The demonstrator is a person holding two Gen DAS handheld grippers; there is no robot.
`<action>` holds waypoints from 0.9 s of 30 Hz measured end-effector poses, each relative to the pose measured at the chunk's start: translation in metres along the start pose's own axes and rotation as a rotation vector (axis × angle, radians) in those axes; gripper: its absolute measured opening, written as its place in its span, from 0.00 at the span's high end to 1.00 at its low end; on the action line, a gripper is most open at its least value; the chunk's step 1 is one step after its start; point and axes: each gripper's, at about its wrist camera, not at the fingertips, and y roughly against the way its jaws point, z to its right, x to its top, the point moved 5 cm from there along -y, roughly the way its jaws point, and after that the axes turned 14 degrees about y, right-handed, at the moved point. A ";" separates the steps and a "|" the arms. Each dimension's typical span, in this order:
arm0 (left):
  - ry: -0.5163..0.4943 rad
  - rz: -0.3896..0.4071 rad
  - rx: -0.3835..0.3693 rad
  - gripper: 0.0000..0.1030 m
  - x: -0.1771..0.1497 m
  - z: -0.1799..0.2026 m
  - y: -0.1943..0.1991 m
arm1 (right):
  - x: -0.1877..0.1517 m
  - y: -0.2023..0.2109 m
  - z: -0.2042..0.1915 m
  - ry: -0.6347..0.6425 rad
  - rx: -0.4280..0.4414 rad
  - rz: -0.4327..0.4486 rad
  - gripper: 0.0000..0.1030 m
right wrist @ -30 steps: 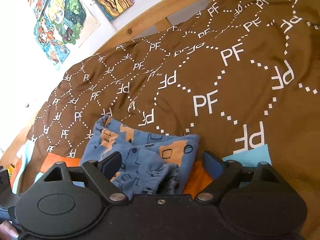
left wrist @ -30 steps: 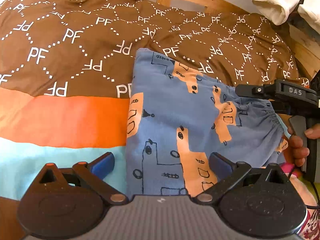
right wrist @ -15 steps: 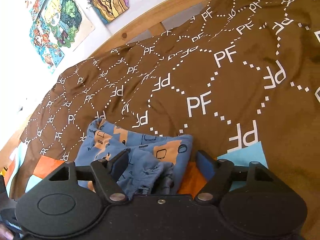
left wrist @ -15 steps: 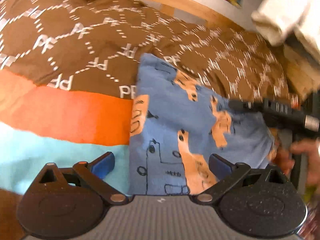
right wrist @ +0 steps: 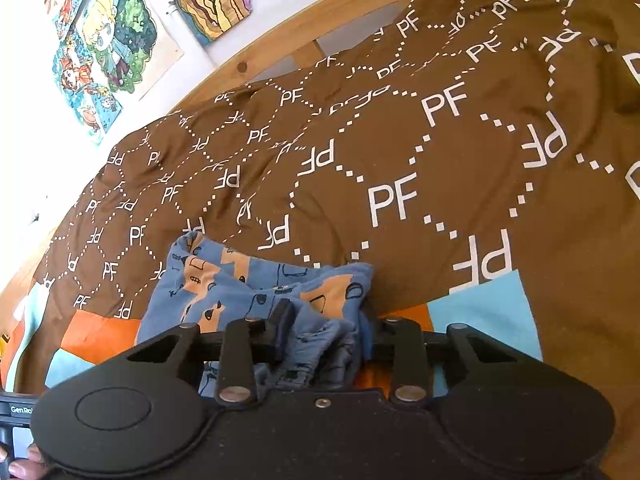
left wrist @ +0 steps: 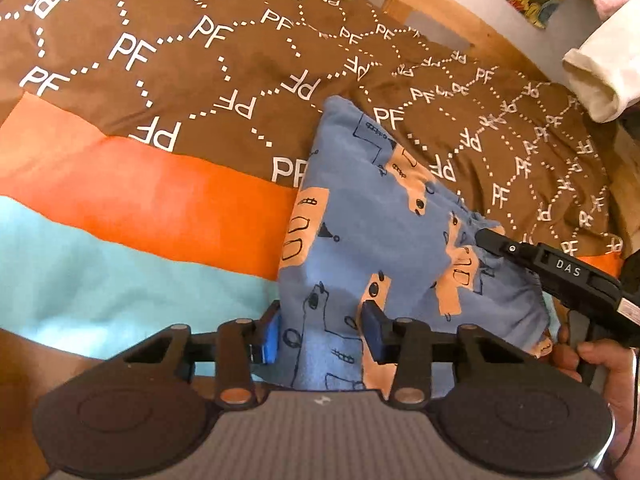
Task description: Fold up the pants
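The blue pants (left wrist: 372,236) with orange shapes were laid in a folded pile on the brown bed cover (left wrist: 168,60), partly over its orange stripe (left wrist: 152,200). The left gripper (left wrist: 320,332) was seen with its two blue fingers (left wrist: 272,334) closed in on the near edge of the pants, and the cloth was pinched between them. The right gripper (right wrist: 324,330) was seen squeezed on the bunched waistband end of the pants (right wrist: 256,280), with cloth packed between its fingers (right wrist: 282,320). Far ahead of the right gripper, a wooden bed frame (right wrist: 280,36) and bright drawings (right wrist: 104,44) on the wall were seen.
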 end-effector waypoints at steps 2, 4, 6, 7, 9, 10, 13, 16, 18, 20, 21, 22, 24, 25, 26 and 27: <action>-0.020 0.000 0.034 0.67 0.001 0.007 0.002 | 0.000 0.001 -0.003 0.014 -0.016 -0.001 0.69; -0.053 0.017 0.082 0.78 0.000 0.015 0.005 | 0.002 0.003 -0.009 0.060 -0.045 0.002 0.70; -0.078 0.030 0.118 0.83 -0.001 0.022 0.008 | 0.002 0.005 -0.015 0.105 -0.071 0.008 0.73; -0.086 0.035 0.129 0.85 -0.002 0.024 0.010 | 0.003 0.006 -0.019 0.129 -0.084 0.011 0.73; -0.089 0.043 0.139 0.86 -0.003 0.026 0.014 | 0.003 0.009 -0.024 0.164 -0.096 0.022 0.76; -0.086 0.043 0.140 0.86 -0.003 0.027 0.015 | 0.004 0.010 -0.025 0.175 -0.098 0.029 0.76; -0.078 0.040 0.135 0.86 -0.002 0.028 0.018 | 0.006 0.015 -0.026 0.179 -0.102 0.044 0.76; -0.077 0.040 0.126 0.87 -0.002 0.028 0.021 | 0.007 0.019 -0.028 0.169 -0.103 0.056 0.77; -0.077 0.037 0.122 0.87 -0.002 0.029 0.022 | 0.009 0.023 -0.029 0.167 -0.101 0.068 0.78; -0.073 0.035 0.120 0.87 -0.002 0.029 0.022 | 0.011 0.026 -0.030 0.166 -0.100 0.080 0.78; -0.072 0.035 0.119 0.87 -0.002 0.029 0.022 | 0.011 0.027 -0.031 0.169 -0.101 0.083 0.78; -0.073 0.036 0.117 0.87 -0.002 0.029 0.022 | 0.011 0.028 -0.032 0.173 -0.102 0.086 0.78; -0.081 0.038 0.114 0.87 -0.002 0.030 0.023 | 0.012 0.031 -0.036 0.189 -0.106 0.096 0.79; -0.085 0.040 0.112 0.87 -0.002 0.031 0.024 | 0.013 0.032 -0.037 0.197 -0.107 0.102 0.79; -0.089 0.042 0.109 0.87 -0.002 0.032 0.025 | 0.014 0.033 -0.039 0.209 -0.108 0.108 0.79; -0.093 0.044 0.105 0.87 -0.001 0.032 0.026 | 0.015 0.035 -0.041 0.221 -0.110 0.114 0.79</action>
